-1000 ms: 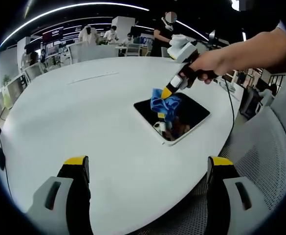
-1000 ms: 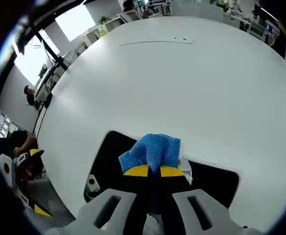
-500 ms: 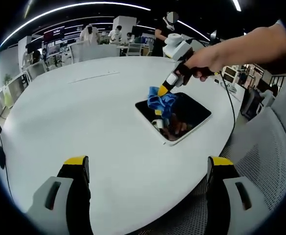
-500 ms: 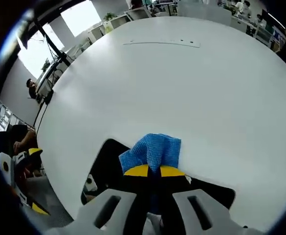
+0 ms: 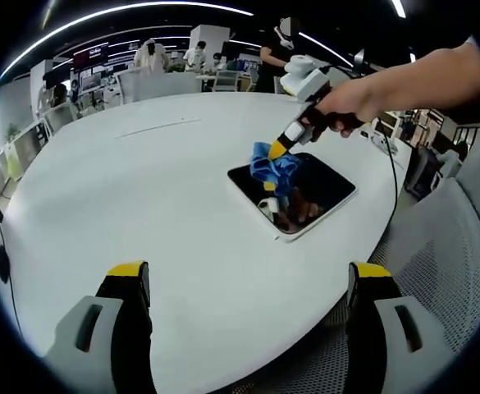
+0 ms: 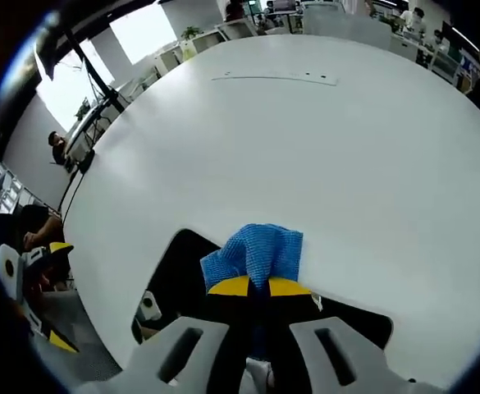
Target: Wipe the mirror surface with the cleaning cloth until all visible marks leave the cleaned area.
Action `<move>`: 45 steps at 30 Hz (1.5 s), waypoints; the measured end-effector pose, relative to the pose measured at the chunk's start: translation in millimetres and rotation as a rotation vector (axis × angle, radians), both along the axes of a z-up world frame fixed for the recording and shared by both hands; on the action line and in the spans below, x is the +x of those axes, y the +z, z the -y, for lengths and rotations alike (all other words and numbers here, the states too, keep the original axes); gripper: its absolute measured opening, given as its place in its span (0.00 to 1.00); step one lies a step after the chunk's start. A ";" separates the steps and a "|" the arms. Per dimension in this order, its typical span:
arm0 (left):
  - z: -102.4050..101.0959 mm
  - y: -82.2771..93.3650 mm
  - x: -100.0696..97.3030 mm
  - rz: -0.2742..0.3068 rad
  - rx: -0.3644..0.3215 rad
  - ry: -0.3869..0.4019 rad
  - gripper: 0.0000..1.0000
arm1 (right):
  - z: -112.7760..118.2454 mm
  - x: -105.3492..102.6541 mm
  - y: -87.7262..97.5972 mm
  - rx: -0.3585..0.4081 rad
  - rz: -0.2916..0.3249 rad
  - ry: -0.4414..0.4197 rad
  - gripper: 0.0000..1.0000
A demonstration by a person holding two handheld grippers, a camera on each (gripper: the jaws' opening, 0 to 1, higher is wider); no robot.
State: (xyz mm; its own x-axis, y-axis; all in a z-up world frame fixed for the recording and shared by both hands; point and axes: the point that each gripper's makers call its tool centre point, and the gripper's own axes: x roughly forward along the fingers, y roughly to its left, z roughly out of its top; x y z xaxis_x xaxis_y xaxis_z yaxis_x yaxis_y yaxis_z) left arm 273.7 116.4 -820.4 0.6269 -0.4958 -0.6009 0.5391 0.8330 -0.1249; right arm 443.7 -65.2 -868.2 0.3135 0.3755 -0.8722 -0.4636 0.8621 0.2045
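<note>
A dark rectangular mirror (image 5: 313, 190) with a white rim lies flat on the round white table (image 5: 141, 197). In the left gripper view the right gripper (image 5: 279, 150) comes in from the right in a person's hand, shut on a blue cleaning cloth (image 5: 274, 167) pressed on the mirror's far left part. The right gripper view looks down its own jaws: the right gripper (image 6: 261, 287) pinches the cloth (image 6: 256, 253) over the mirror (image 6: 182, 279). My left gripper (image 5: 244, 283) stands open near the table's front edge, well short of the mirror.
A grey mesh chair (image 5: 445, 271) stands at the right of the table. A cable (image 5: 385, 176) runs over the table's right edge. Desks, screens and people (image 5: 153, 57) fill the office behind. The table top (image 6: 322, 148) stretches wide beyond the mirror.
The right gripper has slid the cloth a little towards the mirror's far edge and back; the left gripper has stayed put.
</note>
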 end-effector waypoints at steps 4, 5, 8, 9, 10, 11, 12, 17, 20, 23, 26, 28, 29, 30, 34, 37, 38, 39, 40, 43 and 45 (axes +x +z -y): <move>-0.2 -0.1 -0.2 -0.002 0.003 0.000 0.99 | 6.6 0.5 -0.8 -0.004 0.003 -0.007 0.00; -0.2 0.1 -0.1 0.000 0.003 -0.001 0.99 | 8.4 0.7 -0.9 -0.004 0.003 -0.008 0.00; -0.5 0.1 -0.3 -0.001 0.003 0.000 0.99 | 12.3 0.8 -0.9 -0.008 0.002 -0.012 0.00; -0.5 0.0 -0.4 -0.002 0.004 -0.001 0.99 | 13.5 0.7 -0.9 -0.010 0.002 -0.012 0.00; -0.6 0.0 -0.4 -0.001 0.004 0.000 0.99 | 15.5 0.8 -0.9 -0.013 0.002 -0.012 0.00; -0.6 0.1 -0.4 -0.002 0.004 0.000 0.99 | 16.9 0.9 -0.8 -0.014 0.002 -0.012 0.00; -0.7 0.2 -0.4 -0.001 0.005 0.000 0.99 | 19.2 1.3 -0.9 -0.017 0.002 -0.013 0.00; -0.9 -0.6 -0.8 -0.008 0.005 0.002 0.99 | 26.5 1.8 -1.0 -0.026 0.000 -0.016 0.00; -1.4 -0.4 -0.4 -0.006 0.006 0.003 0.99 | 31.5 3.1 -1.1 -0.030 0.000 -0.016 0.00; -1.4 -0.9 -0.5 -0.008 0.007 0.003 0.99 | 37.2 4.6 -1.3 -0.038 -0.001 -0.020 0.00; -1.6 -0.9 -0.1 -0.009 0.007 0.004 0.99 | 42.1 5.8 -1.7 -0.044 -0.001 -0.018 0.00; -1.8 -1.3 -0.2 -0.010 0.009 0.005 0.99 | 45.0 6.4 -1.6 -0.051 -0.003 -0.019 0.00; -1.7 -1.5 -0.3 -0.012 0.009 0.005 0.99 | 45.8 7.0 -1.8 -0.050 -0.004 -0.020 0.00; -1.8 -1.5 -0.5 -0.013 0.010 0.005 0.99 | 45.5 6.0 -1.8 -0.048 -0.006 -0.024 0.00; -1.7 -0.7 -0.2 -0.007 0.012 0.004 0.99 | 44.0 4.7 -2.1 -0.065 0.002 -0.021 0.00; -0.6 1.6 1.3 0.010 0.009 -0.001 0.99 | 44.8 5.8 -2.3 -0.070 0.011 -0.029 0.00; -0.7 0.9 1.4 0.008 0.008 -0.002 0.99 | 44.7 6.4 -2.5 -0.073 0.015 -0.027 0.00; -0.5 0.3 1.4 0.007 0.010 -0.004 0.99 | 45.0 6.5 -2.2 -0.074 0.015 -0.041 0.00; -0.4 0.2 1.5 0.009 0.010 -0.006 0.99 | 45.1 6.6 -2.2 -0.072 0.012 -0.050 0.00; -1.2 2.0 3.6 0.029 0.014 -0.007 0.99 | 44.9 4.2 -0.9 -0.072 0.016 -0.068 0.00; -1.1 -0.5 2.2 0.018 0.021 -0.010 0.99 | 44.6 2.2 -0.2 -0.070 0.024 -0.070 0.00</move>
